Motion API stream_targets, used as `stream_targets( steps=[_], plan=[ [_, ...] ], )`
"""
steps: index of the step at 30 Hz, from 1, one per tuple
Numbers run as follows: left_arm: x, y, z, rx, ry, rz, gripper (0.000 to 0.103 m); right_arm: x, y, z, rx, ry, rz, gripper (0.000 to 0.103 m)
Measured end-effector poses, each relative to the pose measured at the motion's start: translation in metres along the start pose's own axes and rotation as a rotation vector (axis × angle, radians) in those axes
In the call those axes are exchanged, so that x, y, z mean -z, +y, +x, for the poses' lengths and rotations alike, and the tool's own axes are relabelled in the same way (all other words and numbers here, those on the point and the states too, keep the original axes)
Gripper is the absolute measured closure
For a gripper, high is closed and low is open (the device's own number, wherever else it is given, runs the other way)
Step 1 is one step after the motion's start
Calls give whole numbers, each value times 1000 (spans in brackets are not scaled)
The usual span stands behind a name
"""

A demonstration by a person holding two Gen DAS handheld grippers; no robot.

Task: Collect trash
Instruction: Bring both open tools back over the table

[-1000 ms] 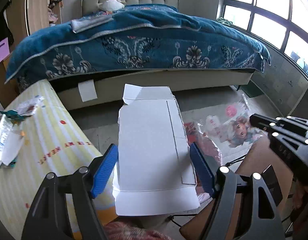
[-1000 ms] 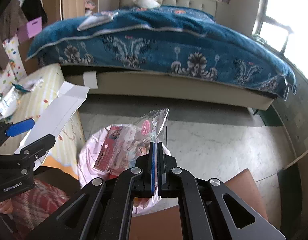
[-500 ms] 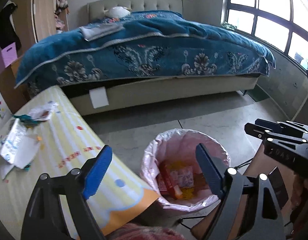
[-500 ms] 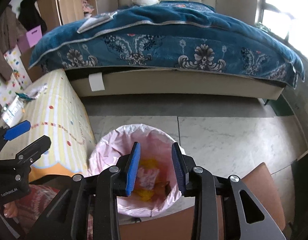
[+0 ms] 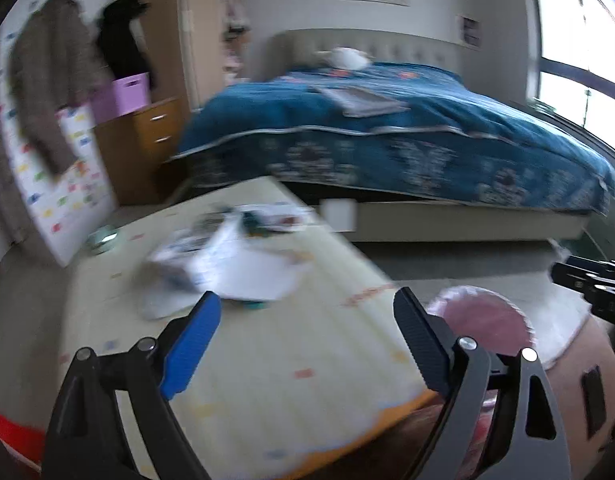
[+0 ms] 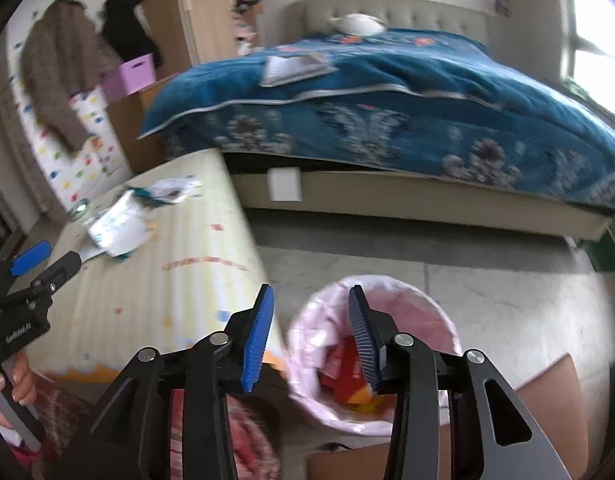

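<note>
Striped yellow table fills your left side, pink-lined bin on the floor to its right. Remaining trash pile, papers and wrappers, lies ahead and slightly left of your left gripper, near the table's far end; blur hides its long axis. Left gripper is nearer, jaws spread wide, empty. Right gripper hangs over the bin, jaws parted, empty; the pile sits well apart, up-left. Versus a second ago: white cardboard and the plastic bag have left your jaws, and both views now swing left, toward the table.
</note>
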State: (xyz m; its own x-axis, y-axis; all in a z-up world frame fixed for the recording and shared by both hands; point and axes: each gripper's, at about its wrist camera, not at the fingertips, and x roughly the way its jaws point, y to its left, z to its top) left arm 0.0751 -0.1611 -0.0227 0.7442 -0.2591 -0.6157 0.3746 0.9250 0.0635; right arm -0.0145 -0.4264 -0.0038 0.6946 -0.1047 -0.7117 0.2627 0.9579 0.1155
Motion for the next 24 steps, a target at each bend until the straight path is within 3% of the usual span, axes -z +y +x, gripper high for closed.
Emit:
stream_targets(
  steps=[5,11,21,24],
  plan=[
    [8,77,-14,-149,-7,-79,13,-12,53,5,-66,1,-77,51],
    [21,143,-20,-249,6,-163,7,-26,112,22,-142,20,-154,39],
    [14,179,0,-378,25,-113,7,-44,161,68,-183,73,-206,38],
    [5,187,7,-376,20,-117,7,-52,165,82,-184,71,-208,38]
  ],
)
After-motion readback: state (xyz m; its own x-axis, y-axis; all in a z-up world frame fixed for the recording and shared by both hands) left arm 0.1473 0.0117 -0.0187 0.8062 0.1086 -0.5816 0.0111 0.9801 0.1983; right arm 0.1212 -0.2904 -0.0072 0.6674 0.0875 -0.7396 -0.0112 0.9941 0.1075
